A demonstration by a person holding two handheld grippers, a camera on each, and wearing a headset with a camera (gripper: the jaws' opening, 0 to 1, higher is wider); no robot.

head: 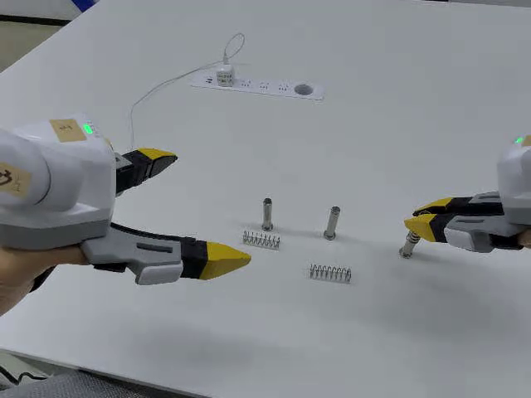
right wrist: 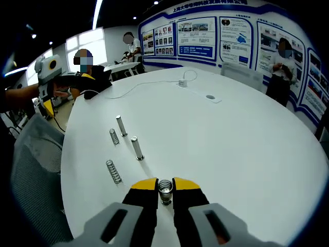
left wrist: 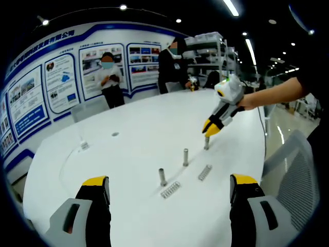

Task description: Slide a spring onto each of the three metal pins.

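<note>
Three metal pins stand on the white table (head: 373, 149). Two are bare: one pin (head: 267, 213) (right wrist: 121, 125) and another pin (head: 332, 222) (right wrist: 136, 147). The third pin (head: 408, 245) (left wrist: 206, 142) leans slightly and carries a spring (right wrist: 165, 190), with my right gripper (head: 421, 220) (right wrist: 165, 184) shut on that spring at the pin's top. Two loose springs lie flat, one spring (head: 261, 240) (left wrist: 170, 190) by the left pin and another spring (head: 330, 273) (left wrist: 205, 172) nearer me. My left gripper (head: 195, 207) (left wrist: 169, 181) hovers wide open left of the pins, holding nothing.
A white power strip (head: 257, 84) with a plugged charger and thin cable (head: 166, 83) lies at the table's far side. In the gripper views, people stand beyond the table by wall posters (left wrist: 105, 67). A chair back (left wrist: 303, 170) is near the table edge.
</note>
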